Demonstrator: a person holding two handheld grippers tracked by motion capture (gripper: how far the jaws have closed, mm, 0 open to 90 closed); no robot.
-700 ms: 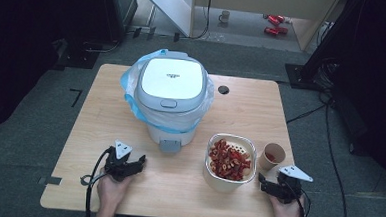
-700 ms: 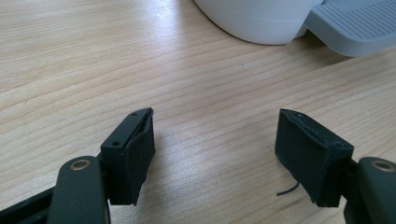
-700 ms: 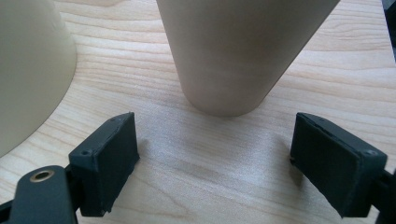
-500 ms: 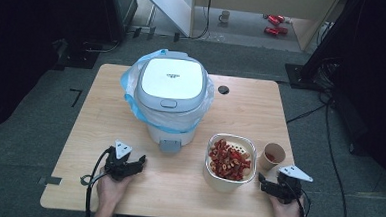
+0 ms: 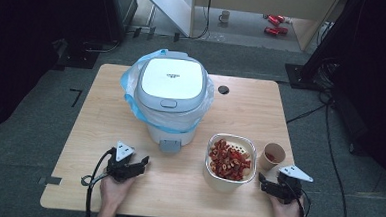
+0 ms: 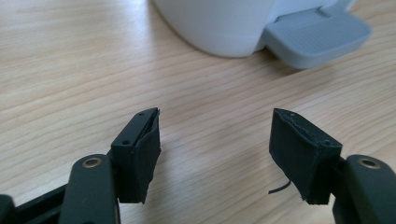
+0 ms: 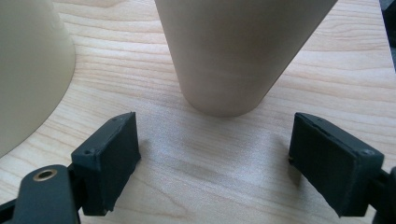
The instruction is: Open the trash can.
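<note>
Pale wood-grain table (image 5: 79, 147) bears a smooth tapered paper cup (image 7: 233, 51).

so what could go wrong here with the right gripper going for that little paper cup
1. The paper cup is small and light, standing just ahead of the open right gripper; a nudge from one jaw could tip it and spill whatever red is inside.
2. The bowl of red pieces stands close beside the cup, so a wide approach might bump it.
3. The cup sits near the table edge on that side, so a push outward could send it off.
</note>
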